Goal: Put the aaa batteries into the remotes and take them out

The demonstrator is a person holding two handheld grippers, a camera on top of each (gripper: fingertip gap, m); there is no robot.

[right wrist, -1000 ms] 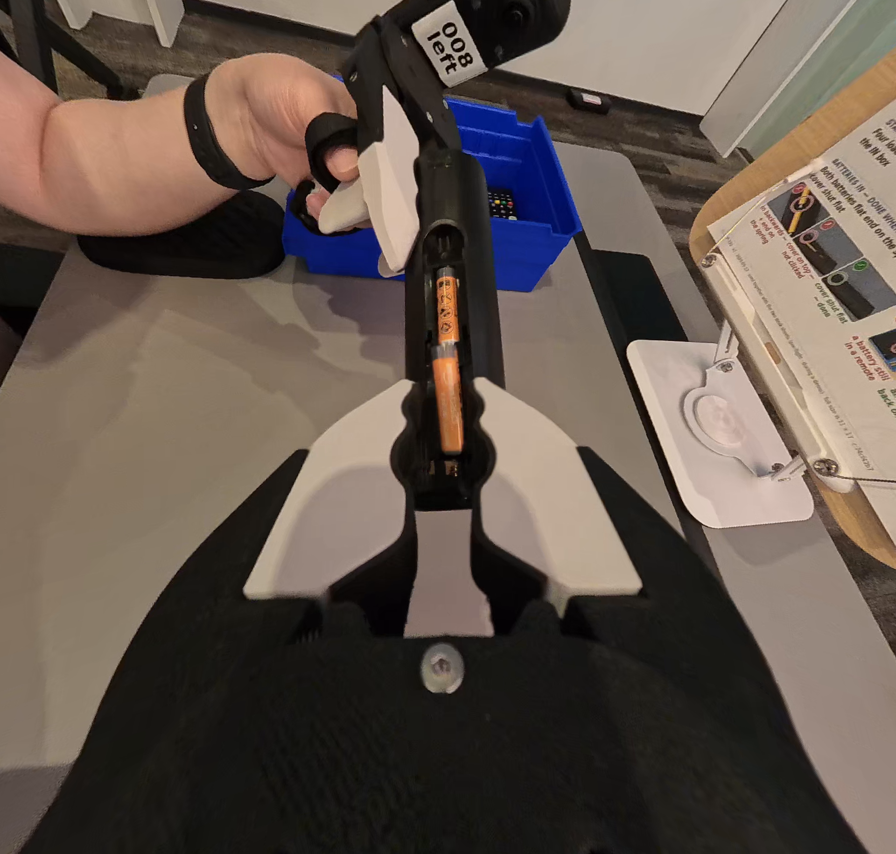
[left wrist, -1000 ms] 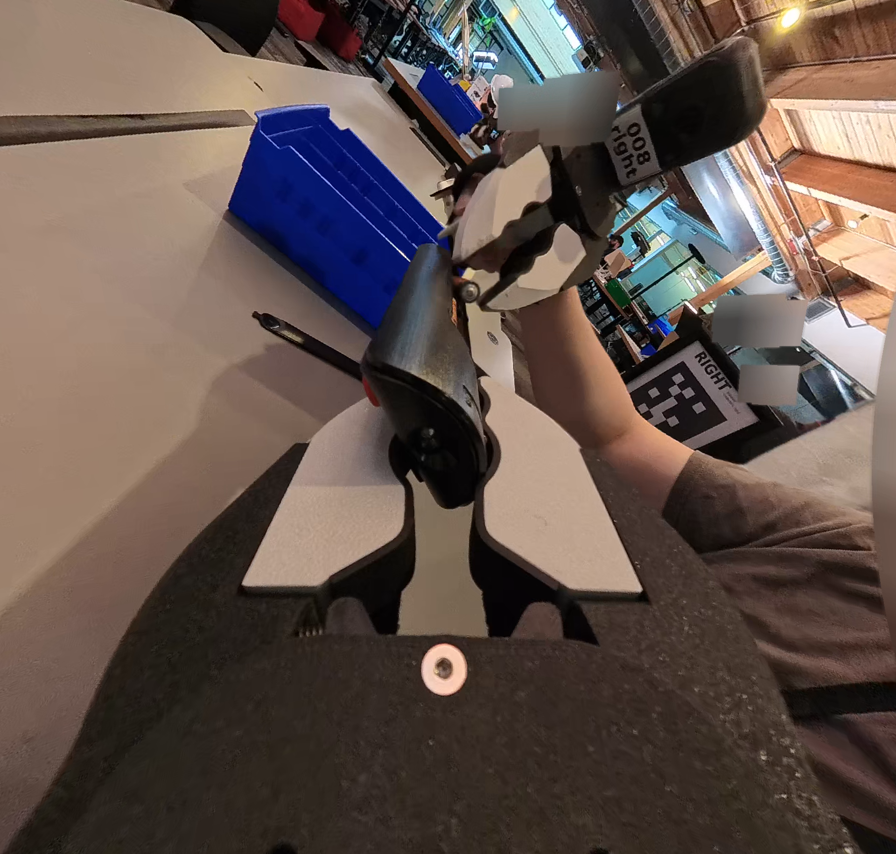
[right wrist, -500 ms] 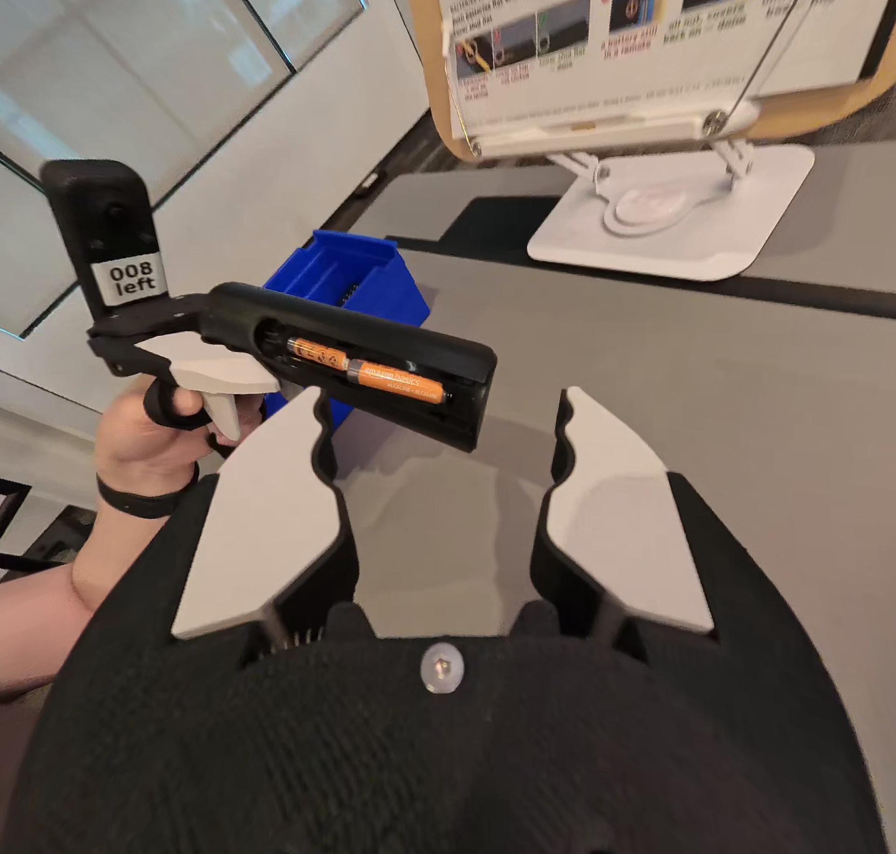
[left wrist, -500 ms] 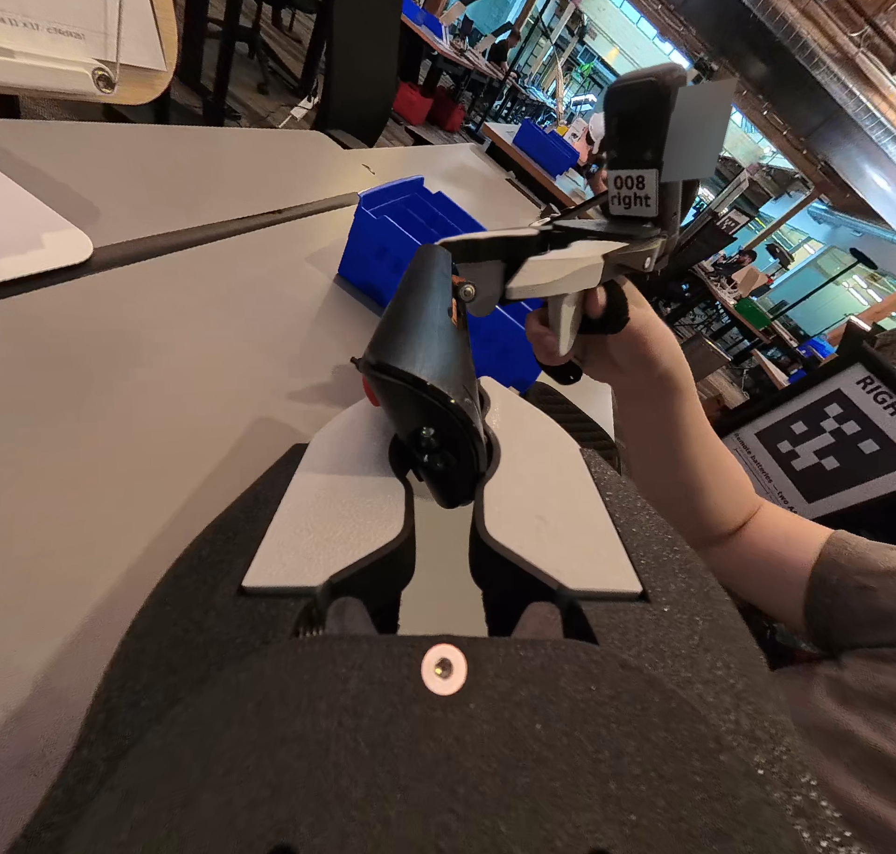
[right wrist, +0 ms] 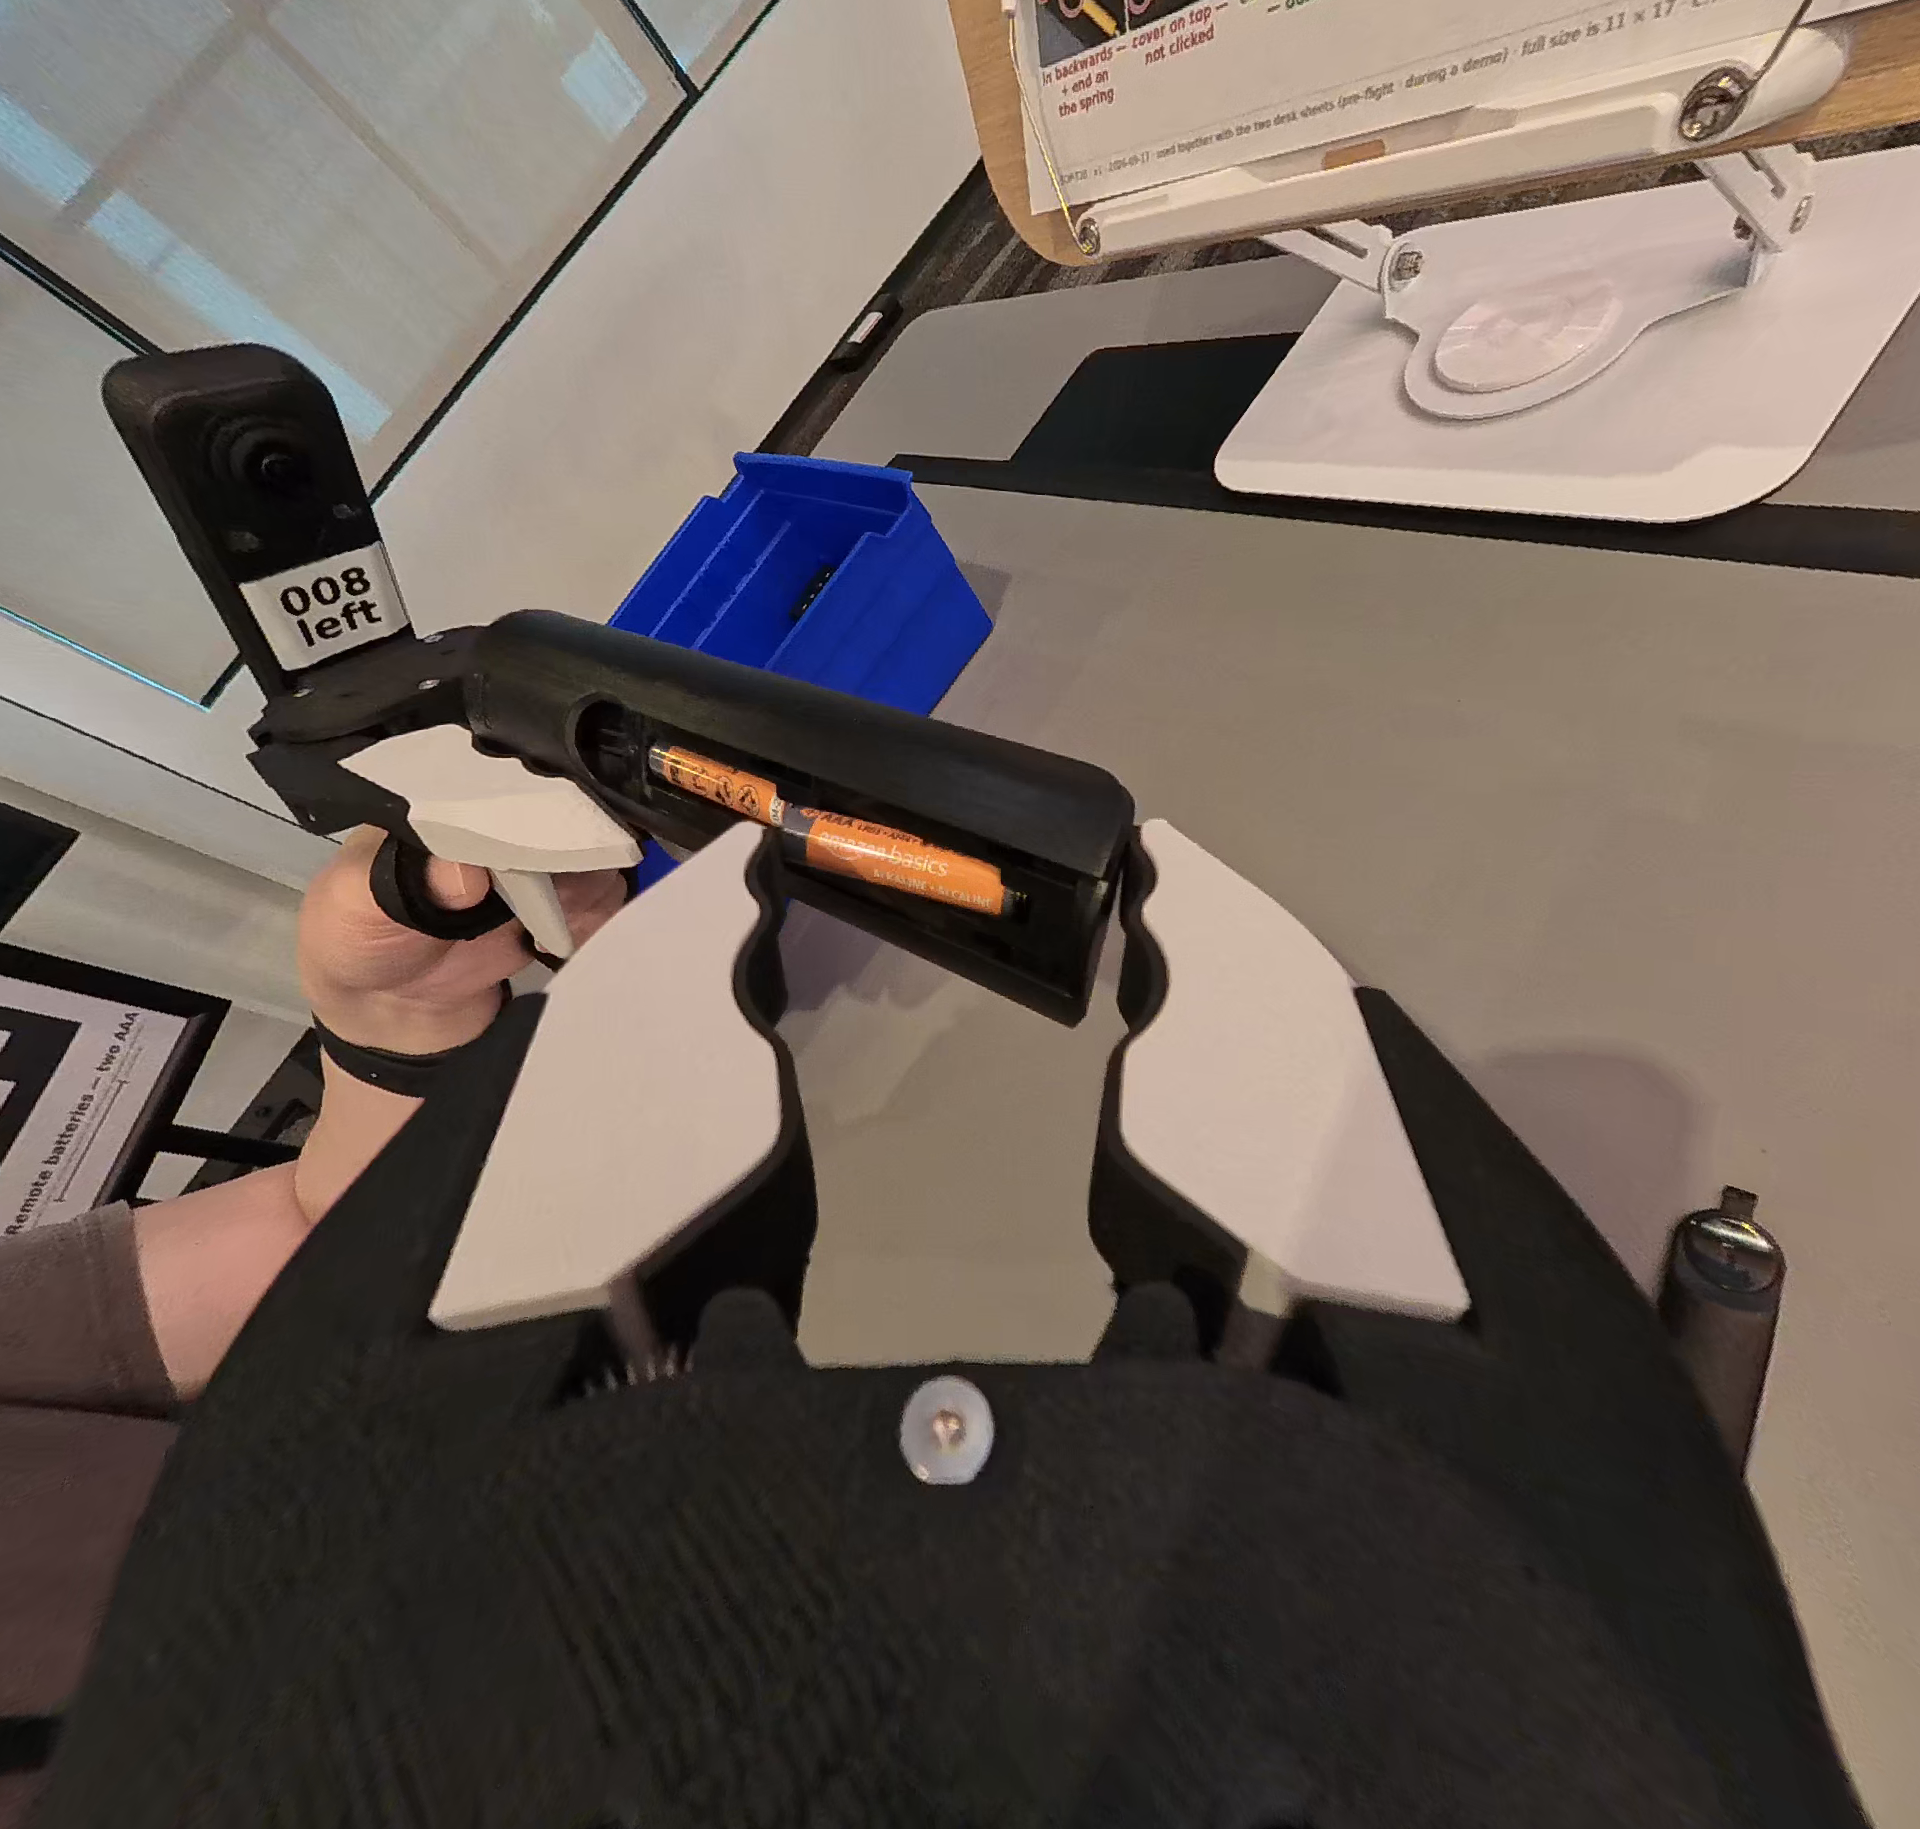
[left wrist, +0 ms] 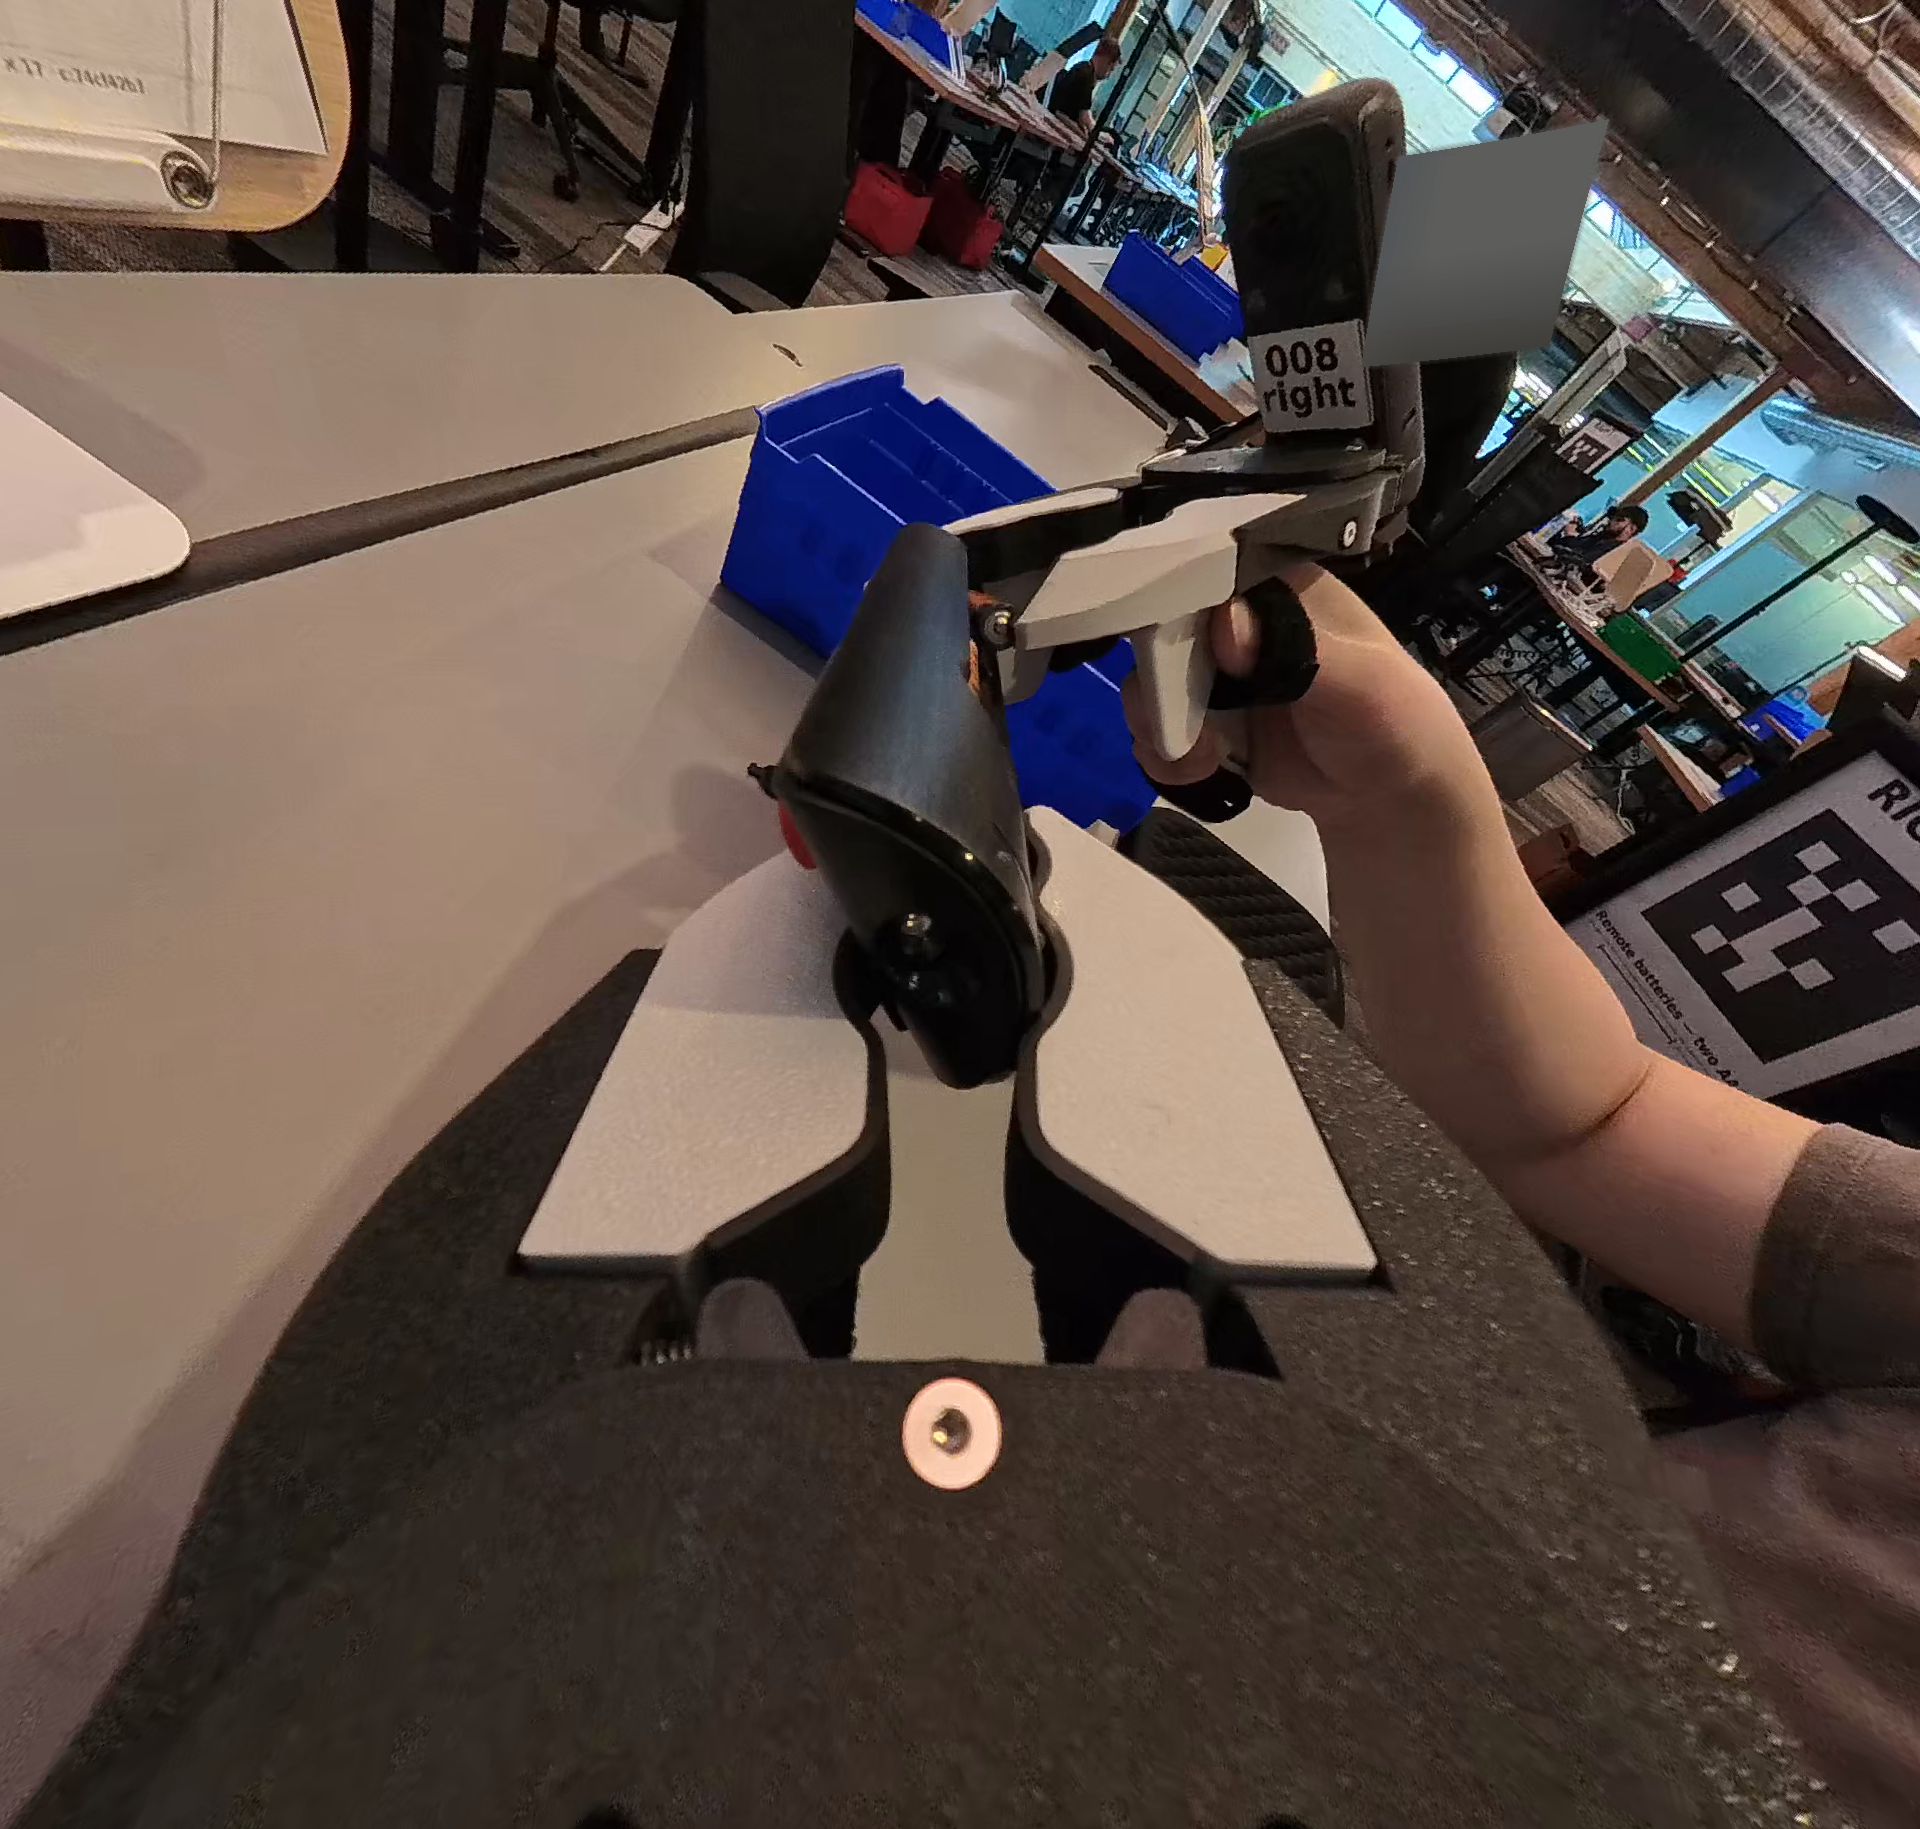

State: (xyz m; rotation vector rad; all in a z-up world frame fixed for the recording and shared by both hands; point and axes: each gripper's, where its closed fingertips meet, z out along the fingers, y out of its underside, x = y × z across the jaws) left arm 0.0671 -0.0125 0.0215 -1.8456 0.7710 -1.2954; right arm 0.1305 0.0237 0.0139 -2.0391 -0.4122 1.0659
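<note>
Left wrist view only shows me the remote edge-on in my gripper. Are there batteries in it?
Observer: Yes. The right wrist view shows the remote with its compartment uncovered and two orange batteries inside.
Operator: Is the right gripper closed on anything?
Observer: No, it is open, with one finger on each side of the remote's free end.
Operator: Anything in the blue bin?
Observer: A small dark thing lies inside, too small to identify.
</note>
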